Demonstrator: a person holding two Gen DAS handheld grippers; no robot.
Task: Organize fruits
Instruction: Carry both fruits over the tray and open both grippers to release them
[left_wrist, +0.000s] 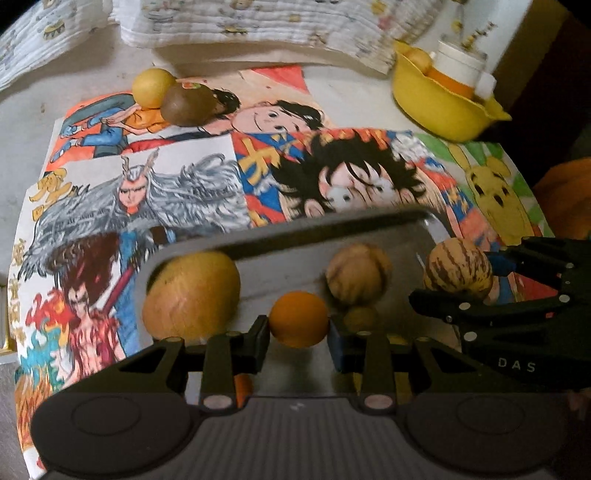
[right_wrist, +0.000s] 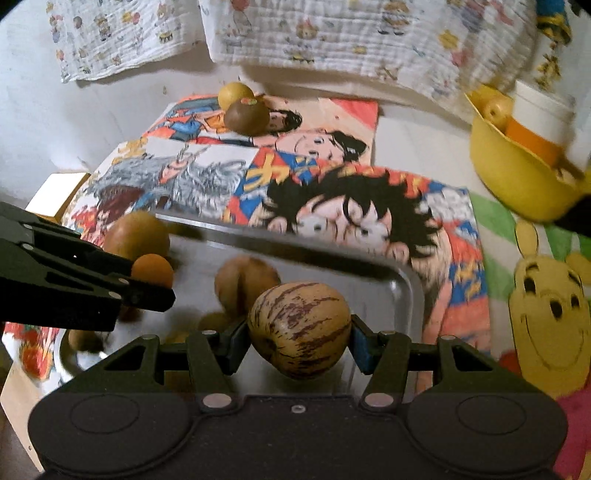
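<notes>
The left gripper (left_wrist: 299, 338) pinches a small orange fruit (left_wrist: 298, 318) between its two fingers, one pad on each side. The right gripper (right_wrist: 295, 341) pinches a bigger tan fruit with dark purple stripes (right_wrist: 300, 328) the same way, with its blue pad (right_wrist: 361, 349) pressed on the fruit's right side.

Both fruits hang over a shiny metal tray (right_wrist: 402, 291). The striped fruit is near the tray's right corner. The orange fruit is more toward the tray's left side.

In the tray, a round tan fruit (left_wrist: 357, 274) sits near the middle, between the two held fruits. A big yellow-brown fruit (left_wrist: 192, 295) sits at the tray's left end. A few small fruits lie low in the tray, but they are too blurry to name.

The tray stands on bright cartoon drawings (left_wrist: 177, 192) spread over the table. At the far edge of the drawings a yellow fruit (left_wrist: 153, 88) and a brown fruit with a sticker (left_wrist: 188, 105) touch each other. To the far right is a yellow bowl (left_wrist: 436, 107) with a white and orange cup (left_wrist: 461, 70) and a fruit inside. A white printed cloth (right_wrist: 332, 33) hangs behind.
</notes>
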